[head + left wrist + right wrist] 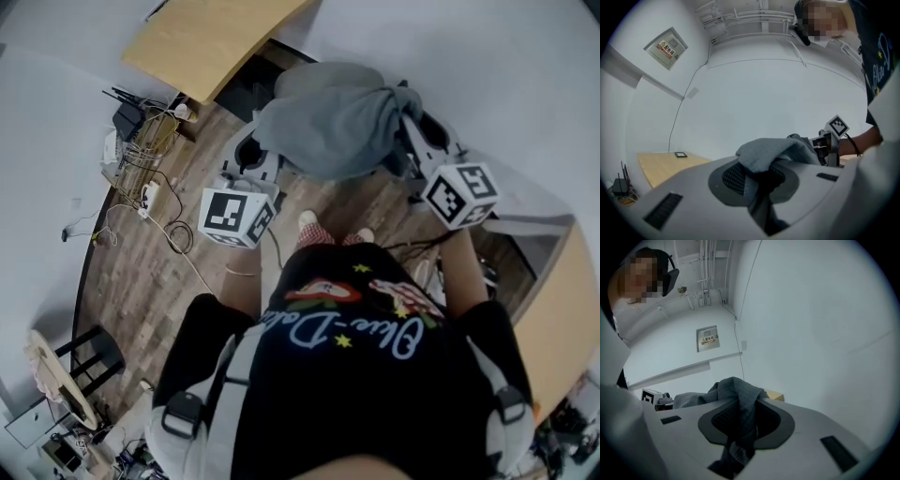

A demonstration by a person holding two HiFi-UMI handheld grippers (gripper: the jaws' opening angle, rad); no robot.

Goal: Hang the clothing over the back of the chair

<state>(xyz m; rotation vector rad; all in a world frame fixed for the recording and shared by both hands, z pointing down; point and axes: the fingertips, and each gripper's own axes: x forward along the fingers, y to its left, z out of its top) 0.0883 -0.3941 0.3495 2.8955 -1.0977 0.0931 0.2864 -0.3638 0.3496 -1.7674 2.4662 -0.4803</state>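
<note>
Head view has the grey clothing (pixel 328 117) bunched in the air at 12 o'clock, stretched between your two hands above the wooden floor (pixel 141 272). The left gripper (pixel 757 177) has its fingers (pixel 733 178) clamped on a fold of the cloth, and the right gripper (pixel 740 423) has its fingers (pixel 719 420) closed on another bunch, with the tail hanging down between them. So the pickup is done and you have a two-handed hold. The draping is all left to do: no chair back sits under the cloth. A dark-legged seat (pixel 89 352) shows at 8 o'clock, well apart, and I cannot tell whether it is the chair you want. A wooden bench (pixel 206 37) lies at 11 o'clock.
</note>
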